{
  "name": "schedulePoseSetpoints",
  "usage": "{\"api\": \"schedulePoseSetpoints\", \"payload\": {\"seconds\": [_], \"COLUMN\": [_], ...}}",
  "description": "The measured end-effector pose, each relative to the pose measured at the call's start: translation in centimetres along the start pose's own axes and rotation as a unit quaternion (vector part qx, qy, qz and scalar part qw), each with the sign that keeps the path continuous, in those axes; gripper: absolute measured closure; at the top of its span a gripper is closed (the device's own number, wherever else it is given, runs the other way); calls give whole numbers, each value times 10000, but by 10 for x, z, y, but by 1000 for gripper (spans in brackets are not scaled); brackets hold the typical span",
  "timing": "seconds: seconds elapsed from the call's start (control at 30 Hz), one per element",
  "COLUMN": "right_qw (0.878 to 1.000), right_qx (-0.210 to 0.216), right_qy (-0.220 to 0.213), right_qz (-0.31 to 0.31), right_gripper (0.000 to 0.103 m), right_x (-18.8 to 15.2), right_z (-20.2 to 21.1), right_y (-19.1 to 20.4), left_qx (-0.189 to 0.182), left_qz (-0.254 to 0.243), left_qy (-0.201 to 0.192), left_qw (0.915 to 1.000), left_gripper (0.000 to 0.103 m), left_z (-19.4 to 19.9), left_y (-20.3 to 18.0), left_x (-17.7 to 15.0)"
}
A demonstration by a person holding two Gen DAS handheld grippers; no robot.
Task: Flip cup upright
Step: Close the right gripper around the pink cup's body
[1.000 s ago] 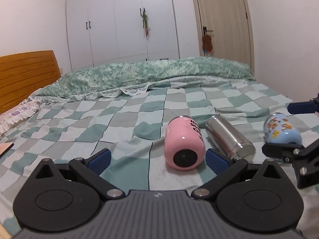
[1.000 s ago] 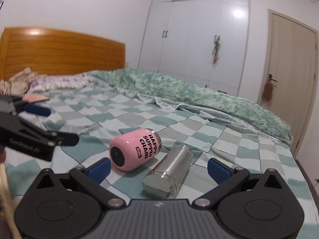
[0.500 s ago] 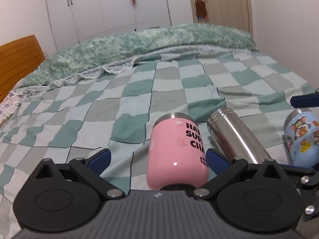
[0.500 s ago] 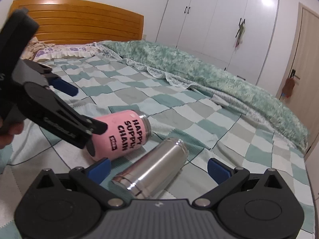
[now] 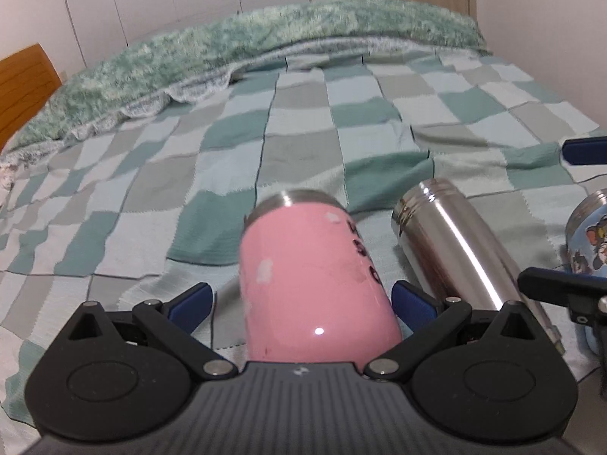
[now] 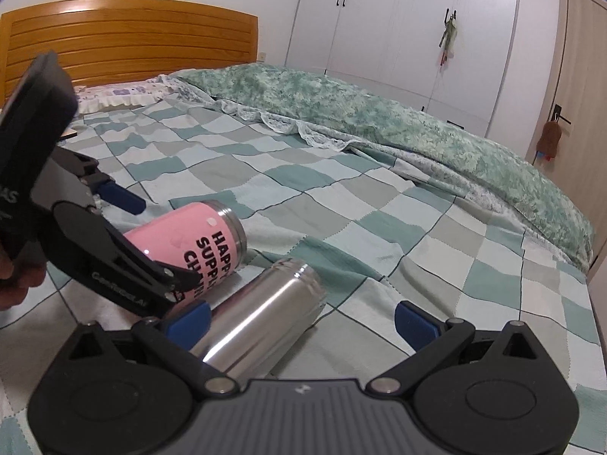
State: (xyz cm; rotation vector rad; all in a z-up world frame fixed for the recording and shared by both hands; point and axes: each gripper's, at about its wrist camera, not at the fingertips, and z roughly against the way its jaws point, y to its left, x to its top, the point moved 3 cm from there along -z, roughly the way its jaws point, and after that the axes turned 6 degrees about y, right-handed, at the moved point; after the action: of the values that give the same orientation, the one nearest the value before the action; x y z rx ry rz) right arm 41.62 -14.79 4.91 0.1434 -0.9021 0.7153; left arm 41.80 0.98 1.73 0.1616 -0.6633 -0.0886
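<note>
A pink cup (image 5: 315, 276) with black lettering lies on its side on the checkered bedspread, its steel rim pointing away from me; it also shows in the right wrist view (image 6: 189, 244). My left gripper (image 5: 299, 301) is open, its blue pads on either side of the cup's base end, the left pad clearly apart from it. A steel cup (image 6: 261, 318) lies on its side just right of the pink one. My right gripper (image 6: 301, 320) is open, with the steel cup's base end between its fingers. A blue cartoon cup (image 5: 590, 250) lies at the far right.
The bed carries a green-and-grey checkered spread (image 6: 379, 197), with a rumpled green quilt (image 6: 379, 113) across the back. A wooden headboard (image 6: 129, 38) and pillow are at the left. White wardrobes and a door stand behind. The left gripper's body (image 6: 76, 242) crowds the pink cup.
My left gripper has moved forward and down until the pink cup's base sits between its fingers. My right gripper has closed in on the steel cup.
</note>
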Motion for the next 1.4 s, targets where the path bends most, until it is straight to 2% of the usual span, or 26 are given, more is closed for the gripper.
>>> {"api": "schedulePoseSetpoints", "payload": {"seconds": [0.03,0.07,0.1,0.5,0.77,0.93,1.1,1.4], "right_qw": [10000,10000,10000,9999,9998,9998,9998,9988], "right_qx": [-4,-12,3,75,78,57,36,29], "right_qy": [10,14,0,-5,-84,-108,-55,288], "right_qz": [-9,-14,-8,-93,-134,-142,-161,-396], "right_gripper": [0,0,0,0,0,0,0,0], "right_x": [-1,-1,0,-4,-9,-15,-33,-79], "right_z": [0,-1,-1,6,53,90,125,150], "right_y": [-1,-1,-1,3,27,52,79,111], "left_qx": [-55,-115,-107,-268,-401,-482,-613,-719], "left_qz": [36,77,135,397,346,299,258,210], "left_qy": [111,226,340,110,-168,-294,-231,21], "left_qw": [9999,9997,9993,9988,9985,9980,9975,9972], "left_gripper": [6,15,17,17,17,17,17,17], "left_z": [-5,-9,-13,9,70,115,144,148], "left_y": [0,0,1,15,12,8,1,-19], "left_x": [0,0,-1,-19,-43,-72,-113,-174]}}
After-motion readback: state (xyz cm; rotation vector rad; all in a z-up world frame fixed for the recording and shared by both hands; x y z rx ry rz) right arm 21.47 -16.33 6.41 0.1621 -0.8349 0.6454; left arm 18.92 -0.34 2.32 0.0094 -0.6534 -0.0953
